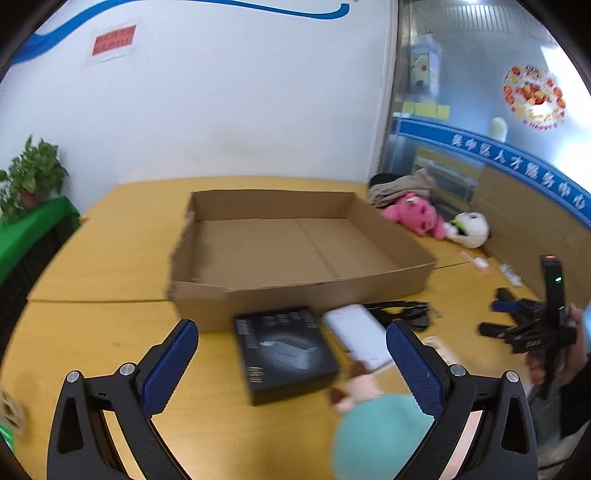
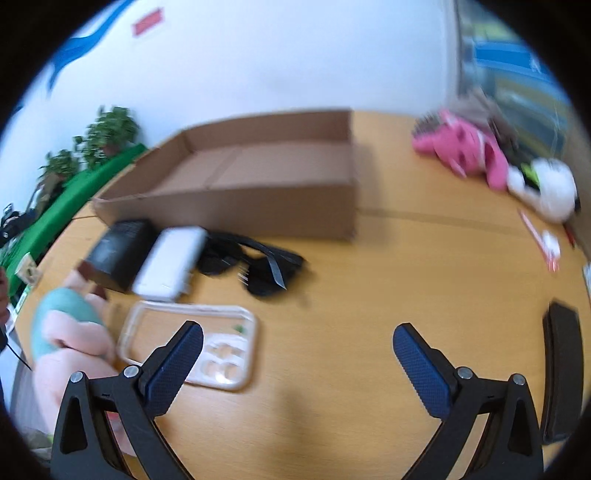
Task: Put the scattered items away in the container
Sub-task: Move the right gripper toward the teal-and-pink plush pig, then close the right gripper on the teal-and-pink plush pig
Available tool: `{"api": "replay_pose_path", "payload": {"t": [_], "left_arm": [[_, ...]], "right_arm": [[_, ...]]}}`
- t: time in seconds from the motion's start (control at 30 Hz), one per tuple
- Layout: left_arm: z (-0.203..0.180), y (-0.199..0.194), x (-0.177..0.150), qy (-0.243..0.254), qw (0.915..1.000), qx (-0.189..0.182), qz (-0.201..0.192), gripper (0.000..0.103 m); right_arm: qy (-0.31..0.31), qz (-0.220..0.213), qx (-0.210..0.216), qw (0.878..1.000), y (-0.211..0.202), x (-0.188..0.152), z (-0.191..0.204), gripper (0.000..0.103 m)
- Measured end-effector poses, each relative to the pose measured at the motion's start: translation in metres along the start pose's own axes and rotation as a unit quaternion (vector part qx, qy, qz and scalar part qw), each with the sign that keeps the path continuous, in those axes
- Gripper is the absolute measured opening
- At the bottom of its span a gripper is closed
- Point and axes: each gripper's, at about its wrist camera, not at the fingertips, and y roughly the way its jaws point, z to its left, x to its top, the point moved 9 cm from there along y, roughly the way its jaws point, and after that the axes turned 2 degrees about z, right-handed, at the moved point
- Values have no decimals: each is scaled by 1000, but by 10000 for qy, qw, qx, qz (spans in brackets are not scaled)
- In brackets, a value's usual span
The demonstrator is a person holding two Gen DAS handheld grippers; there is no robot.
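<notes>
a white wall (image 1: 229, 110) with a blue wavy stripe (image 1: 207, 3) and a red notice (image 1: 113, 40) stands far. a glass partition (image 1: 480, 92) with a blue band (image 1: 517, 162) is right. the wooden table (image 1: 110, 258) fills the near ground. plants (image 1: 29, 173) on a green cloth (image 1: 33, 229) sit left.

- The left wrist view looks forward between the two fingers of the left hand-held gripper (image 1: 291, 363), low over the bench (image 1: 110, 258), facing the cardboard box (image 1: 295, 254) and the white wall.
- The right wrist view sits further right, tilted, angled toward the same box (image 2: 258, 184).
- Both share the box, the black box (image 1: 284, 350) (image 2: 122, 251), the white case (image 1: 356, 334) (image 2: 170, 262) and the pink plush (image 1: 413, 214) (image 2: 465, 147).
</notes>
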Motion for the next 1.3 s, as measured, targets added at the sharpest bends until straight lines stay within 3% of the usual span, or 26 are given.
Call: {"api": "replay_pose_path", "payload": {"t": [0.07, 0.2, 0.33, 0.5, 1.3], "left_arm": [[-16, 3, -2, -259, 9993, -252, 16, 103], [-30, 6, -9, -427, 9987, -252, 96, 103], [-35, 7, -19, -686, 9956, -595, 238, 103], [-41, 7, -31, -568, 9957, -597, 420, 103], [-61, -13, -58, -510, 9938, -718, 678, 103]], "right_arm": [[-2, -106, 207, 9997, -7, 5, 17, 103], [13, -134, 566, 9983, -11, 9, 50, 103], [-378, -96, 832, 9958, -17, 2, 93, 103], [-779, 4, 1059, 9913, -22, -10, 130, 103], [-838, 266, 1218, 9886, -42, -46, 154, 102]]}}
